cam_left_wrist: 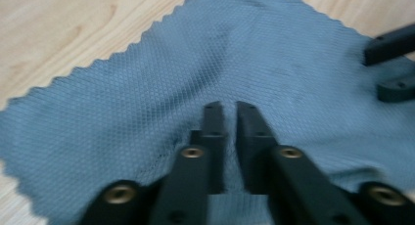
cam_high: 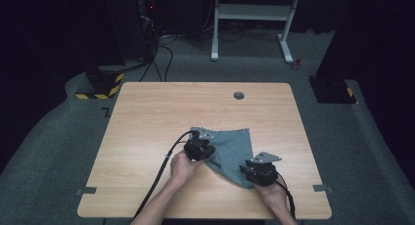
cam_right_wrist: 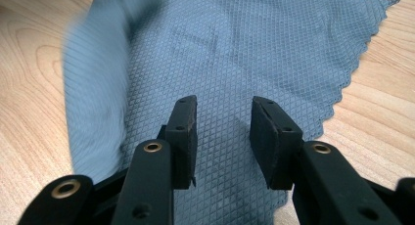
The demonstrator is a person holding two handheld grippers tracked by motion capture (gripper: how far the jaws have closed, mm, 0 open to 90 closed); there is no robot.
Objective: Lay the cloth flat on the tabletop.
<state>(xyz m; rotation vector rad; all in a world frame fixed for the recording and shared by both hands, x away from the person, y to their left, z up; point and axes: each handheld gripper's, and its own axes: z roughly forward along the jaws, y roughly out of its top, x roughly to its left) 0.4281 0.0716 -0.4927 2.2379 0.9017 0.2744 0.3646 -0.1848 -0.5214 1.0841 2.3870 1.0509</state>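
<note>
A grey-blue waffle-weave cloth (cam_high: 230, 142) with zigzag edges lies on the wooden table (cam_high: 147, 122), a little right of the middle. My left gripper (cam_high: 204, 150) sits at the cloth's left edge; in the left gripper view its jaws (cam_left_wrist: 230, 107) stand only a narrow slit apart over the cloth (cam_left_wrist: 122, 112), with a crease running up to their tips. My right gripper (cam_high: 248, 170) is at the cloth's near right corner. Its jaws (cam_right_wrist: 222, 105) are open over the flat cloth (cam_right_wrist: 244, 49), pinching nothing. The cloth's left side looks blurred and raised there.
A round cable hole (cam_high: 239, 95) sits near the table's far edge. Grey tape tabs (cam_high: 86, 190) mark the front corners. A white desk frame (cam_high: 254, 19) and black stands are on the floor beyond. Bare wood surrounds the cloth.
</note>
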